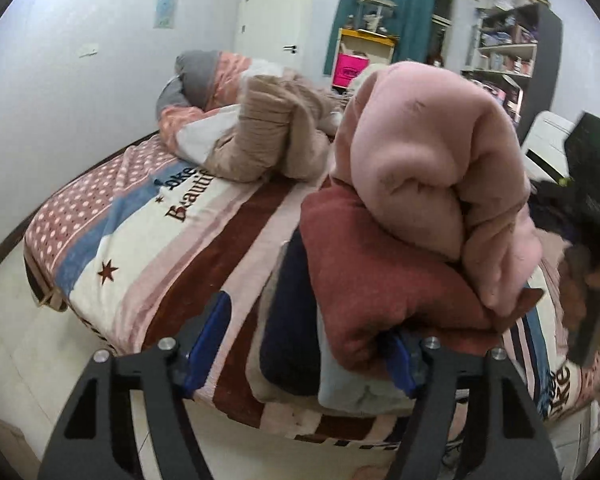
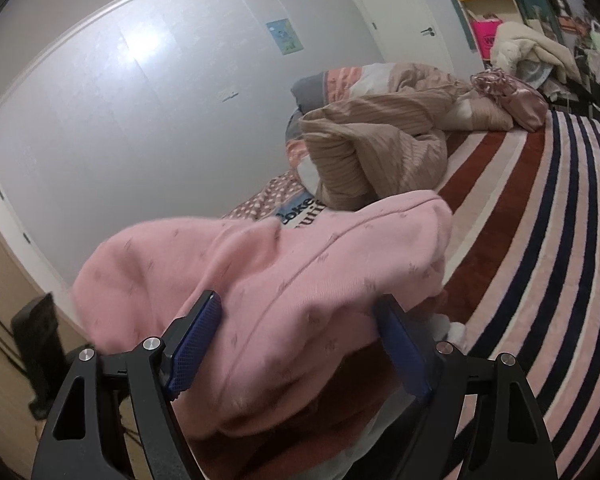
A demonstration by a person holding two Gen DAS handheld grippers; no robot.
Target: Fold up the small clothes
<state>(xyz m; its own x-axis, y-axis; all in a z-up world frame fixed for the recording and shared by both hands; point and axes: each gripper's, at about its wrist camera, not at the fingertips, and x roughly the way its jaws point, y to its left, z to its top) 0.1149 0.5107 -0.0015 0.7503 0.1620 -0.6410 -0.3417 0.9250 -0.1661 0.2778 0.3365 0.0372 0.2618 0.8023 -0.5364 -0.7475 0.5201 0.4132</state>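
A folded pink garment rests on top of a stack of folded clothes at the bed's near edge: a rust-red piece, a navy piece and a pale blue piece. My left gripper is open with its jaws spread around the front of the stack. In the right wrist view the pink garment lies between the spread blue pads of my right gripper, which is open around it. The other gripper's black body shows at the right of the left wrist view.
The bed has a striped blanket. A crumpled tan knit garment and bedding lie further back. Shelves and a teal curtain stand behind. Tiled floor lies left of the bed.
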